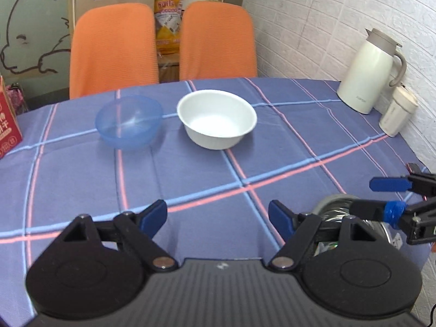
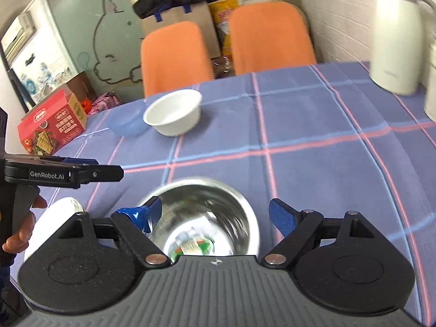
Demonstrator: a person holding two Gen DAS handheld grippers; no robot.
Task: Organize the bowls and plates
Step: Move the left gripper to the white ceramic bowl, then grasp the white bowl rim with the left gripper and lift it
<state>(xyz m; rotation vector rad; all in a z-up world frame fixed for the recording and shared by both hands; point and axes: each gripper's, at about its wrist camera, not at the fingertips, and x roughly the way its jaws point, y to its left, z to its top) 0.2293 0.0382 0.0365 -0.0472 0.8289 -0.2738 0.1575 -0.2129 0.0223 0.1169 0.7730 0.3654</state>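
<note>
A white bowl [image 1: 217, 118] and a translucent blue bowl [image 1: 129, 121] stand side by side at the far middle of the checked table; both also show in the right wrist view, white bowl [image 2: 173, 115], blue bowl [image 2: 126, 125]. A shiny steel bowl [image 2: 203, 218] sits at the near edge, right under my right gripper [image 2: 215, 216], whose open jaws straddle it. A white plate [image 2: 58, 218] lies left of it, partly hidden. My left gripper [image 1: 218, 218] is open and empty above bare cloth. The steel bowl [image 1: 333, 208] and right gripper [image 1: 373, 197] show at its right.
A cream thermos jug [image 1: 372, 70] and a small white cup [image 1: 397, 113] stand at the right by the brick wall. A red snack box [image 2: 53, 125] sits at the table's left edge. Two orange chairs [image 1: 114, 49] stand behind the table.
</note>
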